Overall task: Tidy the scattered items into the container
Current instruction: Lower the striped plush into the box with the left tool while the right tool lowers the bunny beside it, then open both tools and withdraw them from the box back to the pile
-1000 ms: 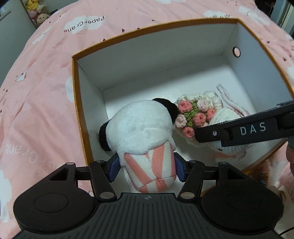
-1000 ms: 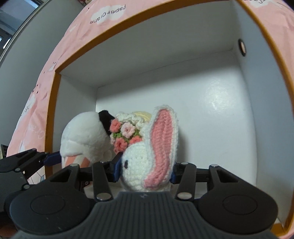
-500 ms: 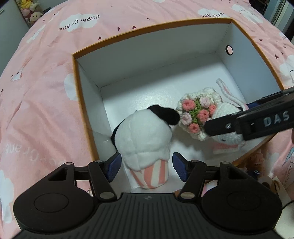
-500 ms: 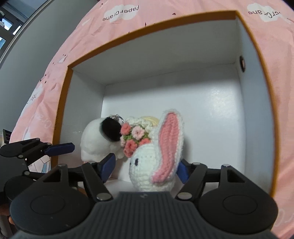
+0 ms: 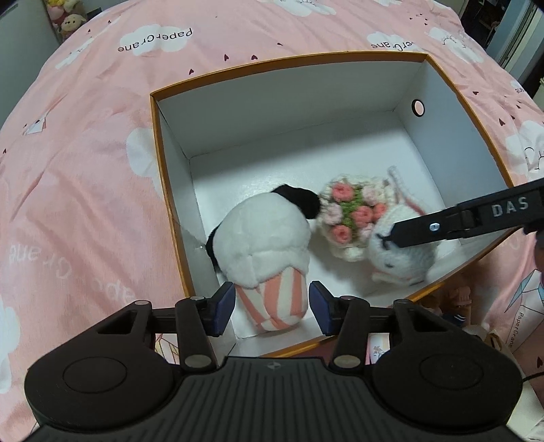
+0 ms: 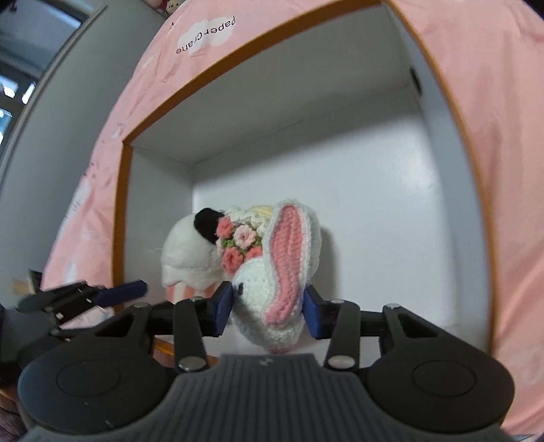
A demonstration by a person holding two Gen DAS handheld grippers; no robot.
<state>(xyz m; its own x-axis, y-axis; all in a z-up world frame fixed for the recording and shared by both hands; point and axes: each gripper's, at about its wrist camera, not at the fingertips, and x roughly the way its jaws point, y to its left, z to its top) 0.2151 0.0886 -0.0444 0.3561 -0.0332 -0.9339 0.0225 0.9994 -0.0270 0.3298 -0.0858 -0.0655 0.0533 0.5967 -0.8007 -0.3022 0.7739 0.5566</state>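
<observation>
An orange-rimmed white box (image 5: 154,136) lies on the bed. On its floor are a white plush with black ears and a pink-striped base (image 5: 268,238), a crochet flower bouquet (image 5: 350,217) and a white crochet bunny (image 5: 401,261). My left gripper (image 5: 272,306) is closing with the plush's striped end between its blue pads; a thin gap shows on each side. My right gripper (image 6: 268,309) is closing too, and its pads press on the bunny (image 6: 272,299), whose pink ear stands up. One right finger (image 5: 425,227) crosses the bunny's face.
The box sits on a pink bedspread with white clouds (image 5: 85,204). Small figures and a paper bag (image 5: 455,299) lie just outside the box's near right rim. The far half of the box floor (image 5: 306,153) is bare. Stuffed toys (image 5: 64,13) sit far left.
My left gripper let go of the plush, drew back a little and narrowed its jaws. My right gripper opened around the bunny, then closed on it again; the bunny shifted.
</observation>
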